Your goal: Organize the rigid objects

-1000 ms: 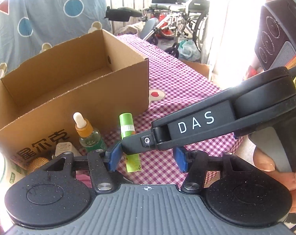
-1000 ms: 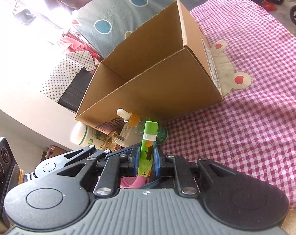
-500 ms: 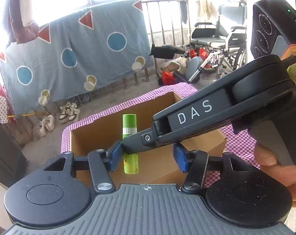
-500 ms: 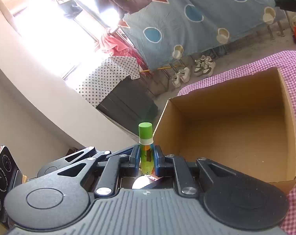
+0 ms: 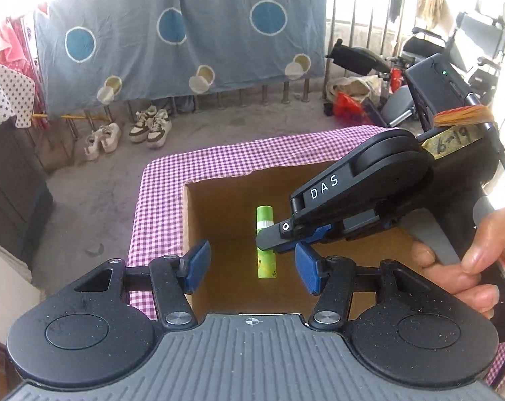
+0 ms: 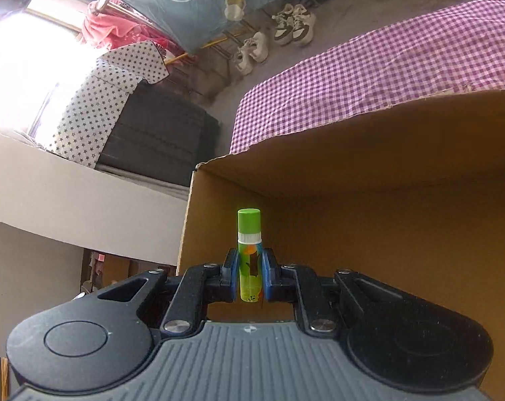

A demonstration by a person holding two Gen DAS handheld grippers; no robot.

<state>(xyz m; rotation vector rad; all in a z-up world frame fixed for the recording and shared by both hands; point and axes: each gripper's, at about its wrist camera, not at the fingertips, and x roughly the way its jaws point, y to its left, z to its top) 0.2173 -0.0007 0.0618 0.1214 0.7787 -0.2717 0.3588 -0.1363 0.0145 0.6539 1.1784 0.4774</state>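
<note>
Surface: purple checked cloth [image 5: 219, 160] under your open cardboard box [image 6: 386, 173].
Right gripper [image 6: 249, 275]: clamped on the green tube [image 6: 249, 250], upright, seemingly above the box floor.
Left gripper [image 5: 249, 265]: pads apart, holding nothing, over the box.

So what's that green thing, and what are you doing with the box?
A person is tidying small things into a cardboard box that sits on a checked cloth. The right gripper is shut on a green tube with a green cap and holds it upright over the open box, not yet let go. The left gripper is open with nothing in it, hanging above the box too. Shoes stand on the floor beyond.
</note>
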